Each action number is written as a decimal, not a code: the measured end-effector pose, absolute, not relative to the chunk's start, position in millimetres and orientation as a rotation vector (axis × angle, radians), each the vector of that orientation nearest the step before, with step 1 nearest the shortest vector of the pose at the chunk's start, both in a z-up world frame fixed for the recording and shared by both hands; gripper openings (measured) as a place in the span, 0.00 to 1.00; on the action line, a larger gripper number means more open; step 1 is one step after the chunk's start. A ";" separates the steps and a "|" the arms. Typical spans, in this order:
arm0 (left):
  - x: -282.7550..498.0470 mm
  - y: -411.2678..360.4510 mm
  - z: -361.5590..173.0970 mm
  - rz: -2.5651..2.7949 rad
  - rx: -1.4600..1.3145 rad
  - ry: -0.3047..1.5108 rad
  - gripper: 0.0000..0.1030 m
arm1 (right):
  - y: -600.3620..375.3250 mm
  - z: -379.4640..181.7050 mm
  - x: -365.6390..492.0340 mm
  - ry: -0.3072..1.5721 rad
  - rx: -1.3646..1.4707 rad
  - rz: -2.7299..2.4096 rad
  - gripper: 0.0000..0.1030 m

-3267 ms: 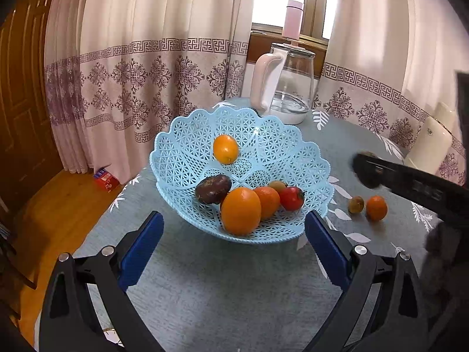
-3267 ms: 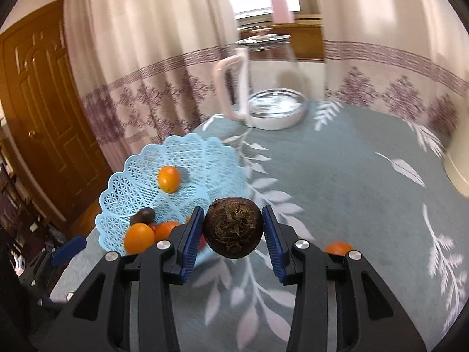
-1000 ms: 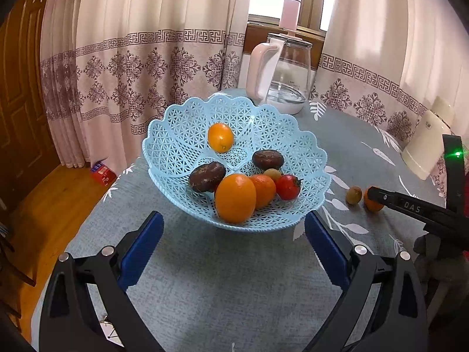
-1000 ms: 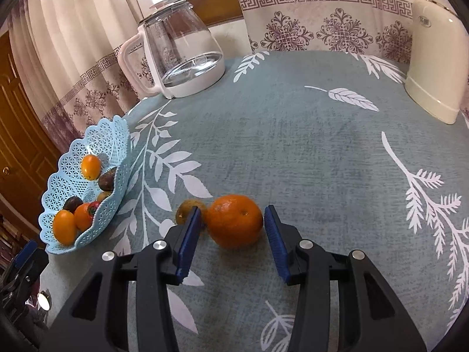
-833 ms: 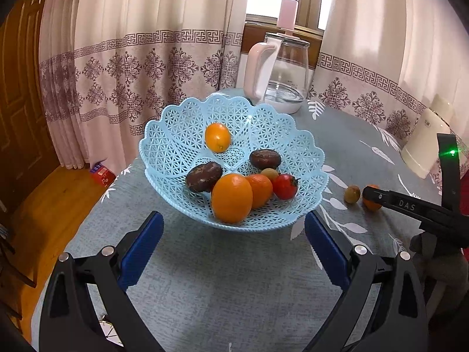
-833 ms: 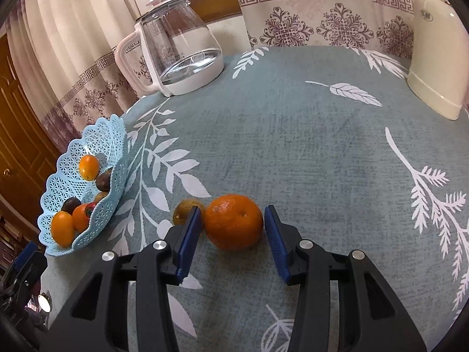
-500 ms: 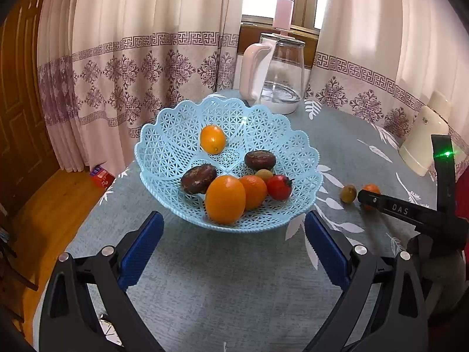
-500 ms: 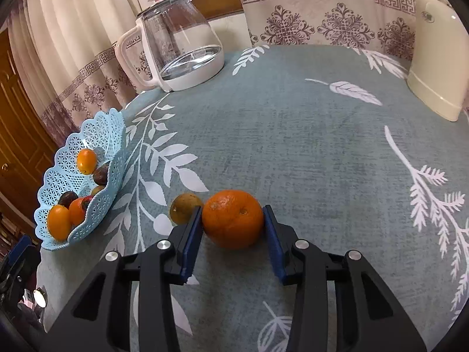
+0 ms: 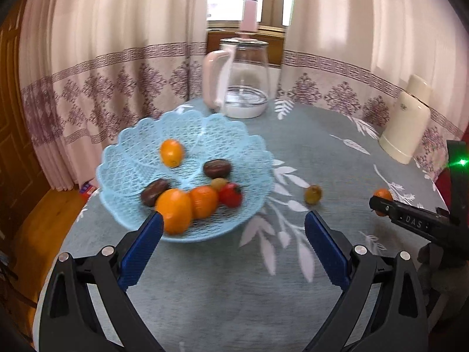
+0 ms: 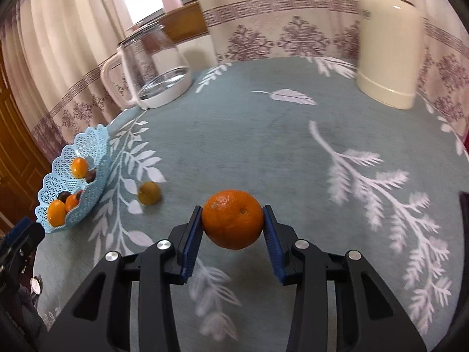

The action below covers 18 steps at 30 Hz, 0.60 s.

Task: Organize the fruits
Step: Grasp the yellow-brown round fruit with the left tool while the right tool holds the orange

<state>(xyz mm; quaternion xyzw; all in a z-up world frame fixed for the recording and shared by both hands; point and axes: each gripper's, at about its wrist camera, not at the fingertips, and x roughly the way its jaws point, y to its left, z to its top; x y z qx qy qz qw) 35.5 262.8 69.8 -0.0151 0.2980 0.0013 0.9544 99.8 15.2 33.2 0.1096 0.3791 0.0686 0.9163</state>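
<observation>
Pale-blue lattice plastic basket (image 9: 123, 161) held about seven blurred fruits. Right claw (image 10: 233, 228) gripped dimpled round orange (image 10: 233, 223); left claw (image 9: 233, 236) wide.

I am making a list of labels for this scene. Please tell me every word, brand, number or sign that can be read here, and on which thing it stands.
"DAS": white letters on the black finger of the right gripper, seen from the left wrist camera.
Small dark mark on the cream plastic thermos jug: too small to read.
Red box on the wooden floor: print too blurred to read.
Nothing else is readable.
</observation>
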 end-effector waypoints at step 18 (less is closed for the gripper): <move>93.8 193.6 46.3 -0.164 -0.001 0.743 0.94 | -30.0 19.3 76.5 0.764 0.325 0.103 0.40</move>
